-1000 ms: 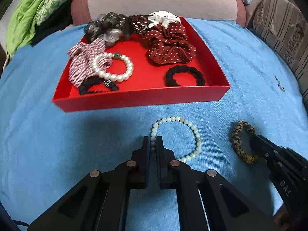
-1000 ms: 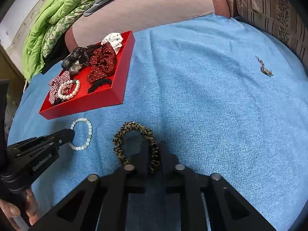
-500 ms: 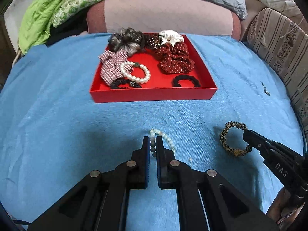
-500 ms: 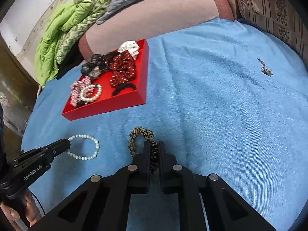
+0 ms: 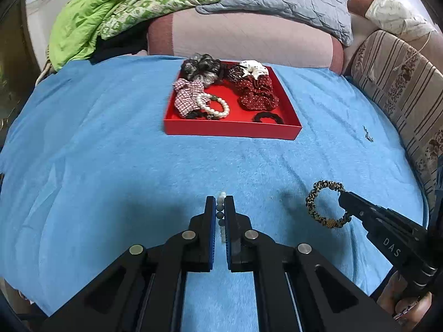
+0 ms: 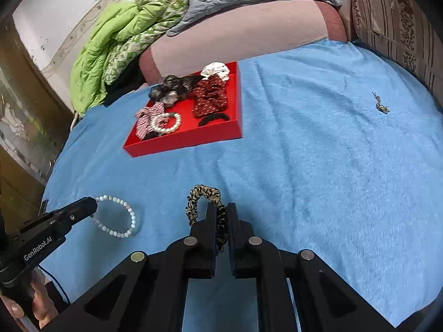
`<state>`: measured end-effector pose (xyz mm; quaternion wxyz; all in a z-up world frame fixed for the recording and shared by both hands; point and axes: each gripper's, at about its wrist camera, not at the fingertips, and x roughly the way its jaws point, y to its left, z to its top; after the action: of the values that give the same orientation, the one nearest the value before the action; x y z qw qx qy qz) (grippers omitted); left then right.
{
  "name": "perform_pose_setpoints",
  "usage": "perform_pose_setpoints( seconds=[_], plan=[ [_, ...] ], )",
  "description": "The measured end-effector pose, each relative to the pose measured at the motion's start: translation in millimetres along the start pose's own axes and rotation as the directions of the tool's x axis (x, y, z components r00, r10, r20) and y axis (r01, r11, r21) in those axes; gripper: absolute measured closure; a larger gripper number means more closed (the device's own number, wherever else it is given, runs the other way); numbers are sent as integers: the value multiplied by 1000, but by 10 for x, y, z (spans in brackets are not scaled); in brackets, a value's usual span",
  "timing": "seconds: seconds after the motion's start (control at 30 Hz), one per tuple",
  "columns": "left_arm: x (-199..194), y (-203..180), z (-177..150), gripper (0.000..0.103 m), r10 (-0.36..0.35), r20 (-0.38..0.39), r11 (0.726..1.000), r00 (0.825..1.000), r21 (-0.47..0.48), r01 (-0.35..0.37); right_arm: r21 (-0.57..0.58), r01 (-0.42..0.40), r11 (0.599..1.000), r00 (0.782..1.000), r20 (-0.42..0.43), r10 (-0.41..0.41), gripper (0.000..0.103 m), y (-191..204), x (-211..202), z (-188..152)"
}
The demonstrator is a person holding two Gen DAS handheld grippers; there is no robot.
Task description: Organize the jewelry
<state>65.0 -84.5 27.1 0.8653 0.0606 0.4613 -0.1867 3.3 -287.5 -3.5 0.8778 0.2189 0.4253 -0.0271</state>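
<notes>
Left tongs (image 5: 220,207) clenched on pale bead bracelet (image 6: 116,215), lifted above blue blanket (image 5: 110,166). Right tongs (image 6: 221,215) clenched on leopard-print scrunchie (image 6: 205,202), also raised. Red tray (image 5: 232,131) of scrunchies and a pearl bracelet (image 5: 213,106) lies well beyond.

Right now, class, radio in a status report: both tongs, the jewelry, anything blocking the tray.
Left tongs shut on pale bead bracelet. Right tongs shut on leopard hair tie. Red tray ahead, part full; path looks clear.
</notes>
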Motion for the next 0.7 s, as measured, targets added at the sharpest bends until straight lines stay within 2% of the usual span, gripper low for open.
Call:
perform_pose_setpoints(
  seconds=[0.37,0.7],
  plan=[
    [-408,59,-119,98,62,82,998,995,-1,-62,-70,9,998,1000,19,-7,95,327,-246,-165],
    [-615,-9,-265,98,62,119,998,991,20,-65,-130,55,990,998,31,-51,95,531,-444,-287]
  ],
)
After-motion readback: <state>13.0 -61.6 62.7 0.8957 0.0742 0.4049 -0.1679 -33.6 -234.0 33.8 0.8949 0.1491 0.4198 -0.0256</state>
